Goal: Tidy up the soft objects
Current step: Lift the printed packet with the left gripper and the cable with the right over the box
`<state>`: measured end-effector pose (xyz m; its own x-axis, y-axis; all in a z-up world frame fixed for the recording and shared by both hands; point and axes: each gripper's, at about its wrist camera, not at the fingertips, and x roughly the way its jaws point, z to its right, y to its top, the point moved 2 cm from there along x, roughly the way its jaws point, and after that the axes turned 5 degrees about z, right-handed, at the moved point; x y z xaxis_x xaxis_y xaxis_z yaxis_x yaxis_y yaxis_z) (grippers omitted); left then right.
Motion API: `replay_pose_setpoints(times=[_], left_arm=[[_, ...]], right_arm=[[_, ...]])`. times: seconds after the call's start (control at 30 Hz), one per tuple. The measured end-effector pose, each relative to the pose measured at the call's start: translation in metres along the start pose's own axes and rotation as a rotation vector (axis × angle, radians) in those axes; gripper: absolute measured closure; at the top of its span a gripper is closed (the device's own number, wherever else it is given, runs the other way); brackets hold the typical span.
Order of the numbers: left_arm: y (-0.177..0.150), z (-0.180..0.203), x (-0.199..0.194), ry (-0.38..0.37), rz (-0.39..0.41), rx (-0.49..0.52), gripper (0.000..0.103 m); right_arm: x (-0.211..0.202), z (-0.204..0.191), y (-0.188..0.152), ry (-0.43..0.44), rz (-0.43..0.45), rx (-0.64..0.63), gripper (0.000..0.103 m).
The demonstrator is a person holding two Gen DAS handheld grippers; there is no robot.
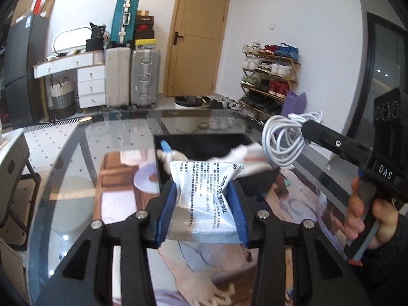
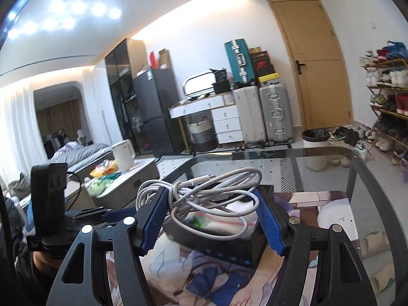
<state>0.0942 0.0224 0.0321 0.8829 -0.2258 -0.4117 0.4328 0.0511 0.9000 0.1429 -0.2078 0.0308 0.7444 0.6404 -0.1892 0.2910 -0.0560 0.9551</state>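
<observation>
White printed plastic packet (image 1: 204, 193) pinched betw. left gripper (image 1: 202, 209) pads above glass table (image 1: 76, 158); right gripper (image 2: 214, 219) clamps coiled white cable (image 2: 204, 199) over black rectangular box (image 2: 229, 250).

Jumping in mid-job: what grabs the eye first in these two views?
The left gripper is shut on a white printed packet, held above the glass table. The right gripper carries a coiled white cable between its blue pads. Both hang near a black bin that already holds soft white things.
</observation>
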Motion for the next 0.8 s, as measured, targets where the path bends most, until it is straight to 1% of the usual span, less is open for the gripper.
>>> replay_pose_setpoints(times=[0.23,0.4,0.63,0.8], left_arm=[[0.023,-0.002,0.023,0.04,0.043,-0.007,0.062],[0.033,-0.001,0.043,0.07,0.046,0.005,0.061],[0.039,-0.001,0.066,0.104,0.034,0.015,0.061],[0.037,-0.005,0.074,0.121,0.03,0.016,0.061]], right_arm=[[0.02,0.018,0.01,-0.099,0.013,0.046,0.034],[0.035,0.028,0.017,-0.146,0.011,0.059,0.034],[0.052,0.034,0.021,-0.21,-0.002,0.049,0.034],[0.065,0.039,0.022,-0.229,-0.025,0.054,0.034]])
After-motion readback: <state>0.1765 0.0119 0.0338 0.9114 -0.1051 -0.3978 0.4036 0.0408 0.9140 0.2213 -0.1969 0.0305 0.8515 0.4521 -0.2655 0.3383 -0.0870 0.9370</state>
